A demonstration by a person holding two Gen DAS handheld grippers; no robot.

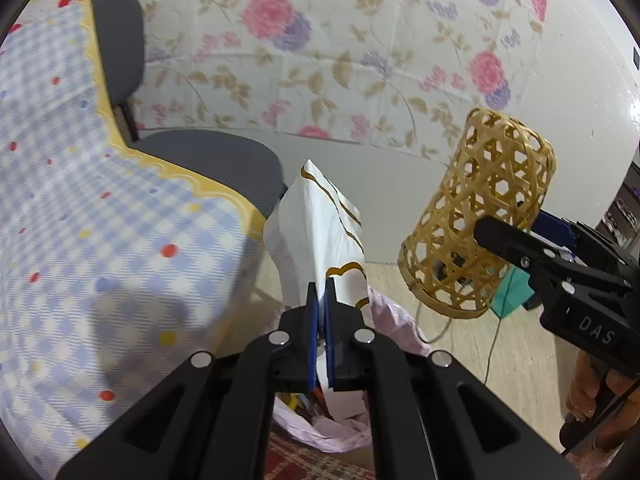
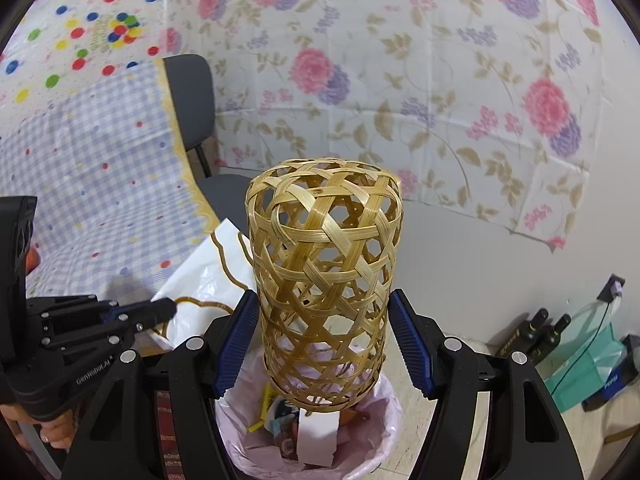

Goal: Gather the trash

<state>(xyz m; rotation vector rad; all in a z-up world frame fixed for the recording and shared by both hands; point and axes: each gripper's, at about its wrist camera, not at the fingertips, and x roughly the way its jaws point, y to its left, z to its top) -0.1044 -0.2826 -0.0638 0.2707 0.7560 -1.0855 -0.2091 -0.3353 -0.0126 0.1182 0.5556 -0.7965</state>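
Woven basket held upturned over the lined trash bin, white bag pinched beside it.

The bamboo basket (image 2: 324,280) is an open hexagonal weave, pale gold, cylindrical, its closed base up and its open mouth down, directly above the pink-lined bin (image 2: 312,432); paper scraps and wrappers lie in the bin below. The right gripper (image 2: 324,340) has its blue pads set against the basket's two sides, gripping it. Left of the bin, the left gripper (image 1: 320,320) is closed narrowly on a white plastic bag (image 1: 320,232) with gold trim, which stands up above the bin's rim. Further left of the bin hangs the checked tablecloth (image 1: 100,220), its edge close to the bag, and a grey chair (image 1: 208,156) behind. Right of the bin, bare floor runs to the wall.
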